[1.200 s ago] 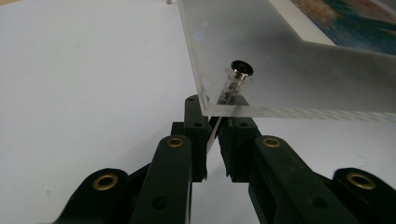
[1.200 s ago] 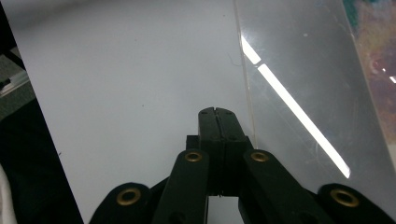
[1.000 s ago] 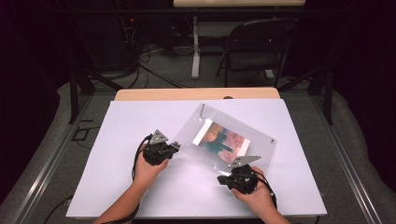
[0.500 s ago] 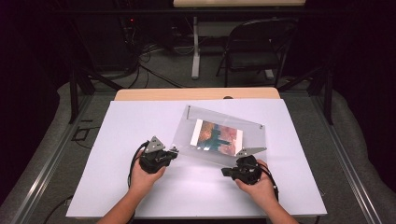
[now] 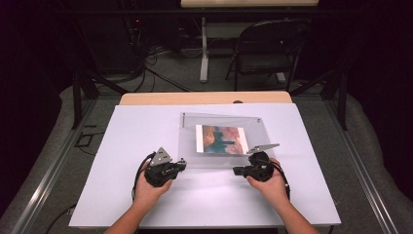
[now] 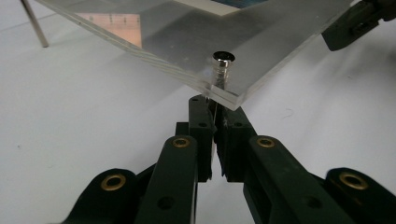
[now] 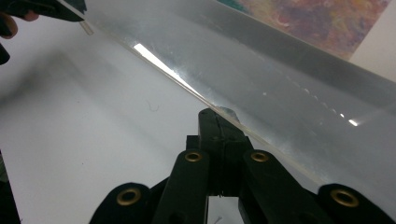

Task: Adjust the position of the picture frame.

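Clear acrylic picture frame with a colourful print sandwiched inside, held above the white bench by its two near corners. Left tool closed narrow on the corner beside a small silver standoff bolt; right tool pinched shut on the opposite near edge. Gripped at both ends, probably to keep the wide, slippery slab level and steady while carried.
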